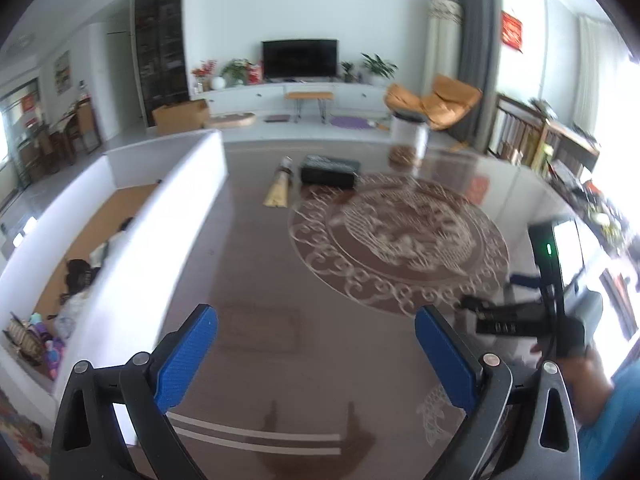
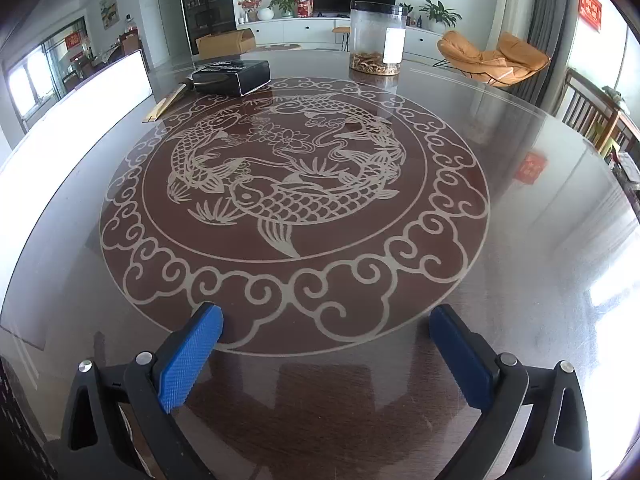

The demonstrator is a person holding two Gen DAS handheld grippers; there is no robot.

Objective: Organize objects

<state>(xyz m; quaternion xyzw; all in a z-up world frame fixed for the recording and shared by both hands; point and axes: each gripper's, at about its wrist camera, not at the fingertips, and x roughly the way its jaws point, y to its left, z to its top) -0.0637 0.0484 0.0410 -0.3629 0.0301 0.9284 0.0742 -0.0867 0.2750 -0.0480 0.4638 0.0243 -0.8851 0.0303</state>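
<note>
Both tongs, left and right, hang released over the glossy brown fish-patterned glass table. At eleven o'clock lies a black rectangular box, its white lettering unreadable, touching a flat tan wooden piece; at twelve, a clear white-labelled cylindrical jar. A white-walled box, possibly storage, stands at ten.

Home living room: television, lounge chair

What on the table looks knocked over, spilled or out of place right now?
Nothing stands out. The clear jar stands upright at the far edge, its contents settled at the bottom. The black box lies flat, with a tan bundle lying beside it. Both tools, left and right, are open and empty.
</note>
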